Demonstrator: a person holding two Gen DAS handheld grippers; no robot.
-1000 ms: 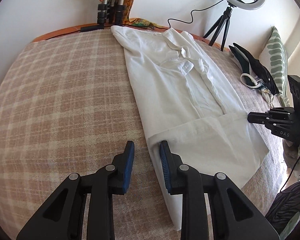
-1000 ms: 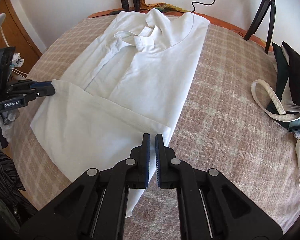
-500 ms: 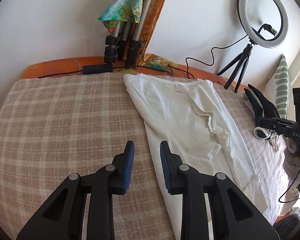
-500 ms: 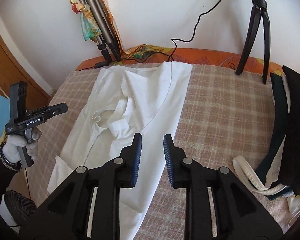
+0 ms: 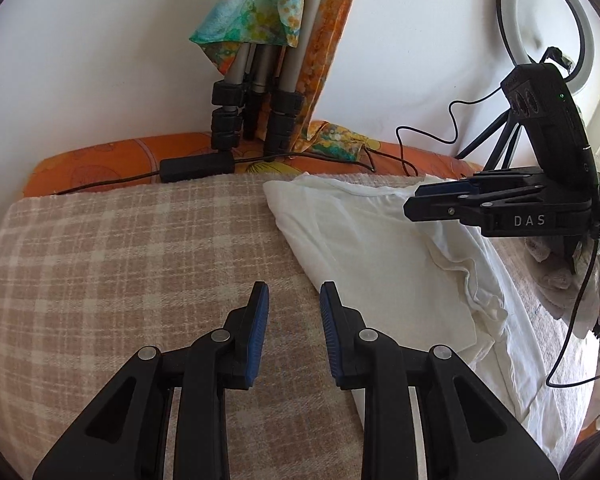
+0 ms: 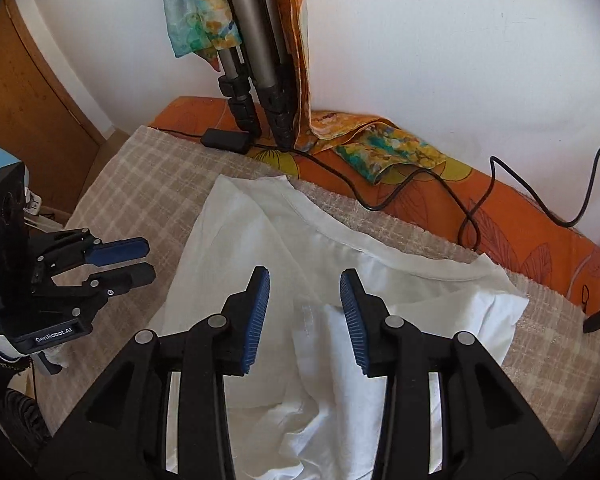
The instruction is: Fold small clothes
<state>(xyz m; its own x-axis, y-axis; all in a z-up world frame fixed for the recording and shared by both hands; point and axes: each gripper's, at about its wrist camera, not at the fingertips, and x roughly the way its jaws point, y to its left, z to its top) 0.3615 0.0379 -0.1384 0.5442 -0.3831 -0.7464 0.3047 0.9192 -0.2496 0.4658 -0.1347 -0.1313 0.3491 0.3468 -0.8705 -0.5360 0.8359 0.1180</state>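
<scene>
Right wrist: shirt (image 6: 340, 264) beneath tongs (image 6: 304, 304)

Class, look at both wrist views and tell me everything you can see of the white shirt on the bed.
The white shirt is thin, creased cotton-like fabric, lying flat but rumpled on the checked blanket, its stitched hem edge towards the orange bedding by the wall. One corner is folded over, and bunched ruffles show lower down. The right tool hangs above it, jaws opening, nothing between them. The left tool is open over the blanket beside the shirt's edge. Neither is seen touching it.
</scene>
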